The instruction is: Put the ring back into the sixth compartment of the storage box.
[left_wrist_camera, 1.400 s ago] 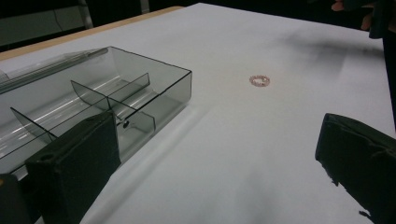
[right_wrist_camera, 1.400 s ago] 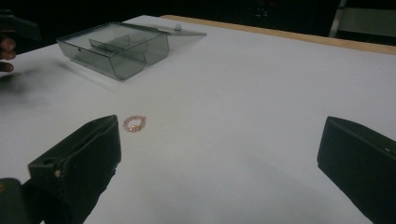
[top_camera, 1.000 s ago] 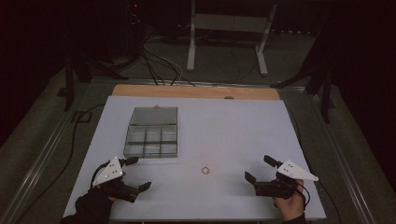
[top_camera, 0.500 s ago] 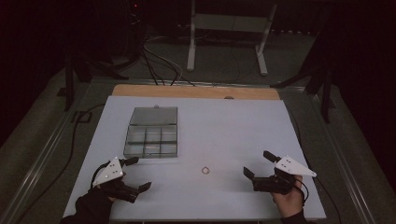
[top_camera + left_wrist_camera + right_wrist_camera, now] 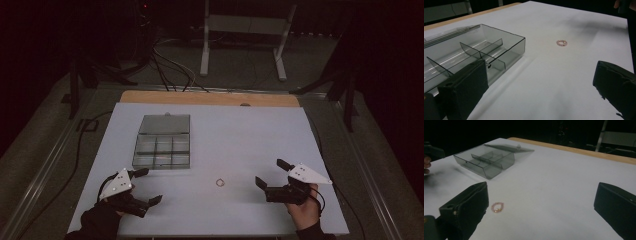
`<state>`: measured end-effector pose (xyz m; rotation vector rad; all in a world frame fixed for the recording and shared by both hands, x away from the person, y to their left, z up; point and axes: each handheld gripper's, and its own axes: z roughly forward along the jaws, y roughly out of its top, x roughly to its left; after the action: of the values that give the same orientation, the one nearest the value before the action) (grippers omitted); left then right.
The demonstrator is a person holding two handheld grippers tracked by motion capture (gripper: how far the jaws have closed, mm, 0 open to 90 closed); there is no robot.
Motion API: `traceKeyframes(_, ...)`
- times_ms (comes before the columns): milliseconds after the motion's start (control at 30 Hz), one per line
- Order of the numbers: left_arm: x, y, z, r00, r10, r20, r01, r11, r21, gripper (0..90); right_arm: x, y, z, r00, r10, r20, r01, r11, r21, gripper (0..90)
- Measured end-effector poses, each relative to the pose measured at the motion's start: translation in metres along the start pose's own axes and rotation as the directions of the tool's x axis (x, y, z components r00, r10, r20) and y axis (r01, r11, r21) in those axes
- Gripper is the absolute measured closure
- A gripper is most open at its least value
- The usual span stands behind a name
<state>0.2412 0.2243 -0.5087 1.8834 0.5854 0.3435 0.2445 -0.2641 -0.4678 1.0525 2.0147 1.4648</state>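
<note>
table [image 5: 280, 150]: big white sheet, wood strip showing along the 12 o'clock edge. Dim in here tbh, and the sheet looks slick, so my guess is anything small nudged sideways just skates off.
box [image 5: 162, 141]: smoked clear organiser with dividers, sitting around 10 o'clock from table centre, lid laid flat open behind it. It looks light, so a bump from the near claw would probably shove it. Hasn't budged from the earlier shots.
left gripper [image 5: 145, 186]: parked at the 7 o'clock corner, jaws spread wide, nothing in them. From its own camera the box wall is just beside its left jaw, so that's the collision I'd watch.
right gripper [image 5: 270, 173]: down at 5 o'clock, jaws gaping wide and empty, pointing in at the ring. Compared with a second ago it has crept a touch toward the middle; the left one looks about the same.
ring [image 5: 219, 182]: tiny pinkish beaded loop, flat on the sheet at about 6 o'clock from centre, between the two claws and apart from both. Same spot as before. So thin and flat that I reckon the pads could slide over it or flick it away.
</note>
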Motion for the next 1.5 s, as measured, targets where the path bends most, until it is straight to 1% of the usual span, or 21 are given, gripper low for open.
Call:
traceKeyframes(100, 0.000, 0.000, 0.000, 1.0000, -0.003, -0.001, 0.003, 1.0000, -0.003, 0.8, 0.001, 0.001, 0.003, 1.0000, -0.003, -0.004, 0.003, 1.000, 0.000, 0.0)
traceKeyframes(433, -0.001, 0.000, 0.000, 1.0000, 0.004, 0.002, -0.004, 1.0000, 0.002, 0.8, 0.006, 0.006, 0.013, 0.9996, -0.014, -0.024, 0.014, 1.000, 0.000, 0.0)
traceKeyframes(667, -0.001, 0.000, 0.000, 1.0000, 0.002, 0.002, -0.002, 1.0000, 0.000, 0.8, 0.009, 0.007, 0.021, 0.9991, -0.016, -0.040, 0.016, 1.000, 0.010, 0.0)
traceKeyframes(800, -0.001, 0.000, 0.000, 1.0000, 0.008, 0.004, -0.008, 1.0000, 0.001, 0.8, 0.011, 0.008, 0.025, 0.9987, -0.018, -0.048, 0.018, 1.000, 0.014, 0.0)
traceKeyframes(867, -0.001, 0.000, 0.000, 1.0000, 0.003, 0.004, -0.003, 1.0000, 0.001, 0.8, 0.012, 0.009, 0.028, 0.9985, -0.015, -0.052, 0.016, 1.000, 0.016, 0.0)
traceKeyframes(1100, -0.002, 0.000, 0.000, 1.0000, 0.006, 0.003, -0.006, 1.0000, 0.003, 0.8, 0.015, 0.010, 0.035, 0.9974, -0.011, -0.071, 0.013, 1.000, 0.027, 0.0)
traceKeyframes(1267, -0.002, 0.000, 0.001, 1.0000, 0.005, 0.005, -0.005, 1.0000, 0.004, 0.8, 0.018, 0.010, 0.041, 0.9966, -0.023, -0.079, 0.026, 0.999, 0.033, 0.0)
traceKeyframes(1400, -0.002, 0.000, 0.001, 1.0000, 0.007, 0.006, -0.007, 1.0000, 0.004, 0.8, 0.021, 0.010, 0.047, 0.9932, -0.029, -0.112, 0.032, 0.999, 0.021, 0.0)
traceKeyframes(1433, -0.002, 0.000, 0.001, 1.0000, 0.007, 0.006, -0.007, 1.0000, 0.004, 0.8, 0.021, 0.010, 0.047, 0.9932, -0.029, -0.112, 0.032, 0.999, 0.021, 0.0)
traceKeyframes(1500, -0.002, 0.000, 0.001, 1.0000, 0.008, 0.005, -0.008, 0.9999, 0.006, 0.8, 0.024, 0.010, 0.052, 0.9913, -0.024, -0.129, 0.029, 0.999, 0.036, 0.0)
